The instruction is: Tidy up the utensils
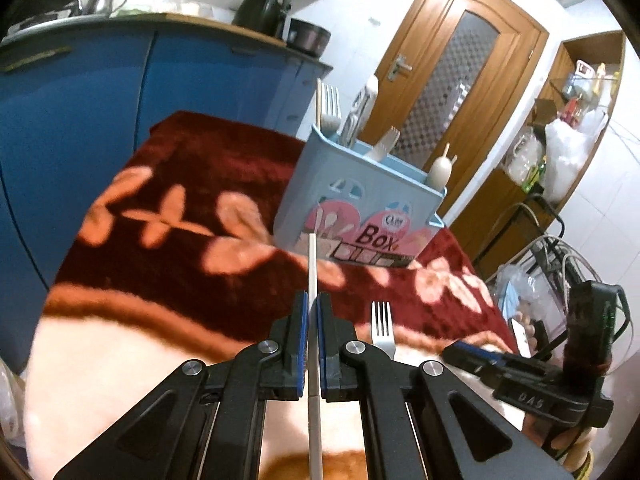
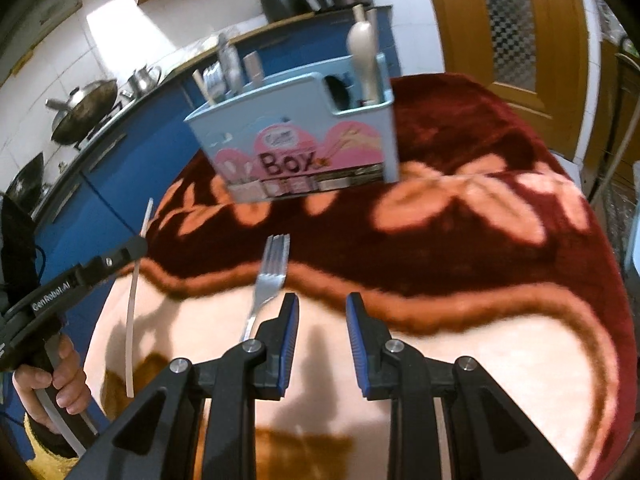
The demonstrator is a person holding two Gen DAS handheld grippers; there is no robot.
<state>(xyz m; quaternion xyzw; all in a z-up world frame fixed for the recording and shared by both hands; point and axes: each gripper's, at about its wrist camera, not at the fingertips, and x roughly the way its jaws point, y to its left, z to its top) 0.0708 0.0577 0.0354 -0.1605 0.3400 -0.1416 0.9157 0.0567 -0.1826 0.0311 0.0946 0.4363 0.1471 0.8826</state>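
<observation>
Left wrist: left gripper [image 1: 313,312] pinching white stick [image 1: 312,264]; right gripper [image 2: 322,312] fingers spread; blue box [image 2: 296,140] holding utensils.

The blanket [image 2: 460,216] over the table is deep maroon, patterned with salmon-pink leaves and flowers, and turns pale peach past a wavy orange-brown border. On it stands a light blue utensil holder [image 1: 344,196] whose front carries pink scalloped shapes, the word "Box" in dark letters and a strip of small picture panels along the bottom. A cream-coloured handle [image 2: 362,64] rises from its end compartment. The fork [image 2: 268,276] on the blanket is shiny silver. The thin stick [image 1: 313,280] is off-white. The left gripper [image 1: 313,308] and the right gripper [image 2: 322,308] are black with blue pads. The cabinets [image 1: 80,92] are bright blue, and the door [image 1: 452,76] warm orange-brown.
</observation>
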